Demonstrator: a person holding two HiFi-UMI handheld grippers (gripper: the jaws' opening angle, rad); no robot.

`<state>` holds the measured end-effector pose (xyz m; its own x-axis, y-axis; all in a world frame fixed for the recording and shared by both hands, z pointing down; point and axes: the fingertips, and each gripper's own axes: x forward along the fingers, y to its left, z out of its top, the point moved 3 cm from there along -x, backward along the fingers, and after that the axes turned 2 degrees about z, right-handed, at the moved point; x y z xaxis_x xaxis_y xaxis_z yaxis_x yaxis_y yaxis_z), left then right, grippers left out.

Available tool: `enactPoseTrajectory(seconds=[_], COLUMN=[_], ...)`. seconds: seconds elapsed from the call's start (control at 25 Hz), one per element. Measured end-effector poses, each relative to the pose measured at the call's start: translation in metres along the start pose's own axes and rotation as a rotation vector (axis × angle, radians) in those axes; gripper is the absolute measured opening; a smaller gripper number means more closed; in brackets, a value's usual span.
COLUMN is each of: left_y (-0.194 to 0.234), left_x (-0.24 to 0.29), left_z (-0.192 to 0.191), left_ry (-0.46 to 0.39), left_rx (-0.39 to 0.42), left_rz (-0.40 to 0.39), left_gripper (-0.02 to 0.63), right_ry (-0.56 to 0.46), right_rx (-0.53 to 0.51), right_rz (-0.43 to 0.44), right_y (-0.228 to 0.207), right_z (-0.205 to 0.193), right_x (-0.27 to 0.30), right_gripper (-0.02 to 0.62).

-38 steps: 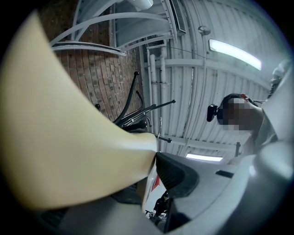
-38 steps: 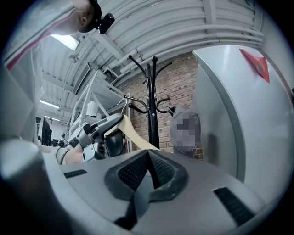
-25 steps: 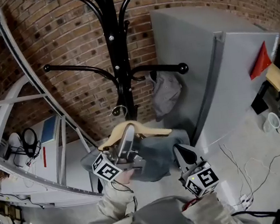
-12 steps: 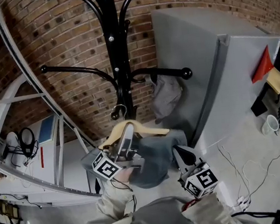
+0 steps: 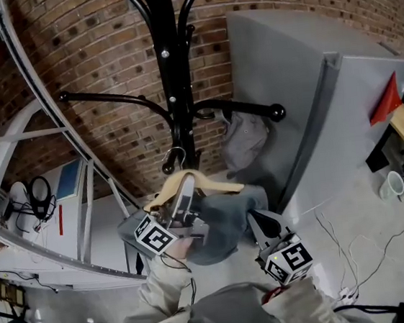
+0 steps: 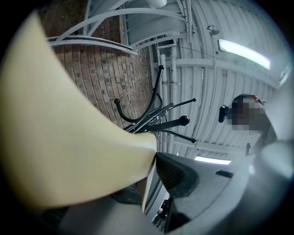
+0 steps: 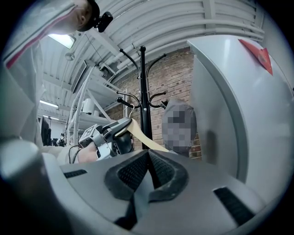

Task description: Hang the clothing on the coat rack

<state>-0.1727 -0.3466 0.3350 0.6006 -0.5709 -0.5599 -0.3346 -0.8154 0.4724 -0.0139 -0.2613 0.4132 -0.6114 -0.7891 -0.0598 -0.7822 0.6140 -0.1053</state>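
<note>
A black coat rack (image 5: 170,74) stands before the brick wall, and a grey garment (image 5: 246,136) hangs from its right arm. My left gripper (image 5: 185,189) is shut on a pale wooden hanger (image 5: 208,184) just below the rack's pole. The hanger's metal hook (image 5: 175,156) is close to the pole. A grey-blue garment (image 5: 227,219) drapes from the hanger. In the left gripper view the hanger (image 6: 69,137) fills the left side, pressed against the dark pad (image 6: 177,174). My right gripper (image 5: 261,219) hangs to the right of the garment, shut on nothing; its pads (image 7: 138,172) meet.
A tall grey cabinet (image 5: 326,107) stands right of the rack, close to the hanging garment. White metal shelving (image 5: 37,176) curves along the left. Cables (image 5: 357,248) and a cup (image 5: 392,185) lie on the floor at right.
The view has shifted a little. The left gripper still holds the hanger below the rack, and the right gripper stays shut beside the garment.
</note>
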Motion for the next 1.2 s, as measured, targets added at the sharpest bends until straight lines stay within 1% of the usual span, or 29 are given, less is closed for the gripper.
enactPoseTrajectory(seconds=[0.12, 0.28, 0.48, 0.6, 0.72, 0.92, 1.04, 1.2], left_y=[0.003, 0.007, 0.011, 0.016, 0.017, 0.021, 0.029, 0.030], left_x=[-0.002, 0.002, 0.002, 0.003, 0.003, -0.001, -0.015, -0.031], left_z=[-0.001, -0.002, -0.004, -0.005, -0.006, -0.011, -0.021, -0.036], left_ry=[-0.005, -0.015, -0.034, -0.037, -0.045, -0.049, -0.061, -0.044], left_rx=[0.002, 0.008, 0.009, 0.006, 0.002, 0.008, -0.033, -0.030], left_rz=[0.013, 0.022, 0.029, 0.046, 0.074, 0.130, 0.181, 0.254], left_gripper=[0.100, 0.100, 0.100, 0.110, 0.125, 0.130, 0.129, 0.129], right_ry=[-0.019, 0.011, 0.001, 0.005, 0.013, 0.027, 0.034, 0.054], right_rx=[0.016, 0.005, 0.023, 0.023, 0.023, 0.036, 0.049, 0.075], right_rz=[0.017, 0.024, 0.033, 0.030, 0.037, 0.062, 0.076, 0.091], right_y=[0.001, -0.003, -0.006, -0.010, -0.012, -0.014, -0.016, -0.020], right_z=[-0.001, -0.003, -0.004, -0.007, -0.006, -0.009, -0.014, -0.023], right_x=[0.001, 0.001, -0.005, -0.010, -0.015, -0.022, -0.029, -0.038], right_gripper=[0.021, 0.021, 0.021, 0.021, 0.021, 0.021, 0.021, 0.021])
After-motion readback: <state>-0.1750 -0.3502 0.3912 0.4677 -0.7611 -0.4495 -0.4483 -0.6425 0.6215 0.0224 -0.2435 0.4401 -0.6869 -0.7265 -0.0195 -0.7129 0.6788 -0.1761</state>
